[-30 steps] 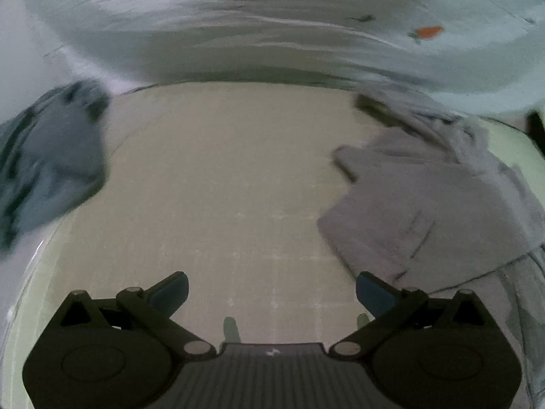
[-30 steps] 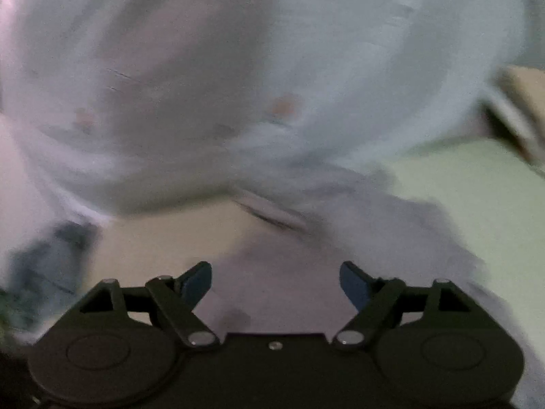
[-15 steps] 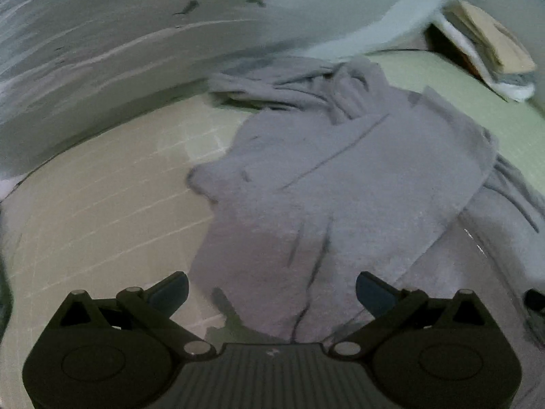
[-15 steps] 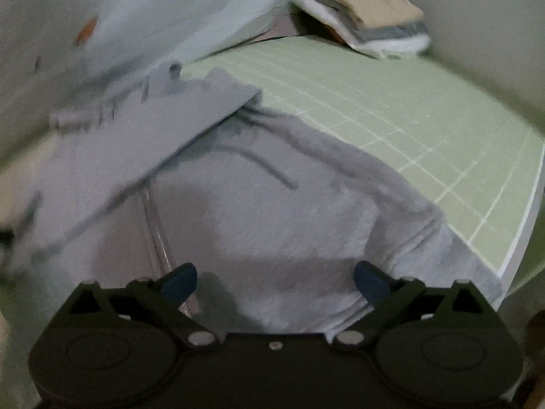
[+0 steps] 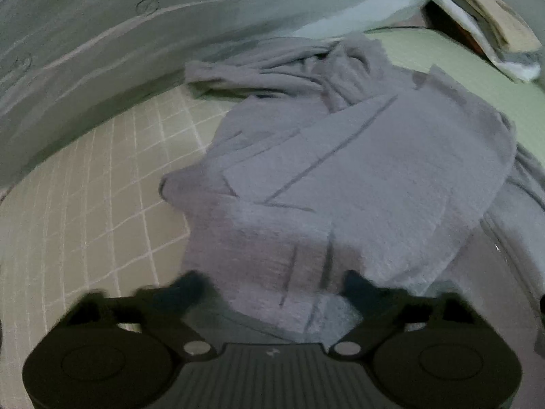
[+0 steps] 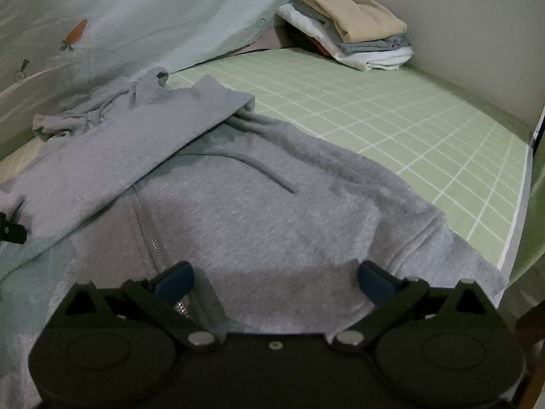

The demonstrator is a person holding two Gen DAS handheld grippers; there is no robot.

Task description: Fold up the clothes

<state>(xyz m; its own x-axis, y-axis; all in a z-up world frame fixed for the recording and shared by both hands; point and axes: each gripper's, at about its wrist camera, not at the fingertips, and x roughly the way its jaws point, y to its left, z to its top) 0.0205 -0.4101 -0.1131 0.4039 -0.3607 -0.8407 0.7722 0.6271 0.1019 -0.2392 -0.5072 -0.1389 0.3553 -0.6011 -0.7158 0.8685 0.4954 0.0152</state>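
Green squares are covering the counter [image 6: 391,129], and a pale cloth with a little carrot on it [image 6: 190,10] is hanging behind. At the far corner a stack of folded clothes [image 6: 354,30] is sitting. A gray hoodie [image 6: 259,211] is lying flat on the counter, zipper side up, with one sleeve [image 6: 136,150] lying across its chest. It looks soft, thick and floppy, so it is likely going to sag and bunch when lifted. It is not slippery or breakable. The left tool [image 5: 272,286] is closing over the bottom hem, with cloth between its jaws but not pinched yet. The right tool [image 6: 272,277] is spread wide above the hem near the zipper [image 6: 148,235], holding nothing. Thick edges like the hem are looking like the best places to grab.
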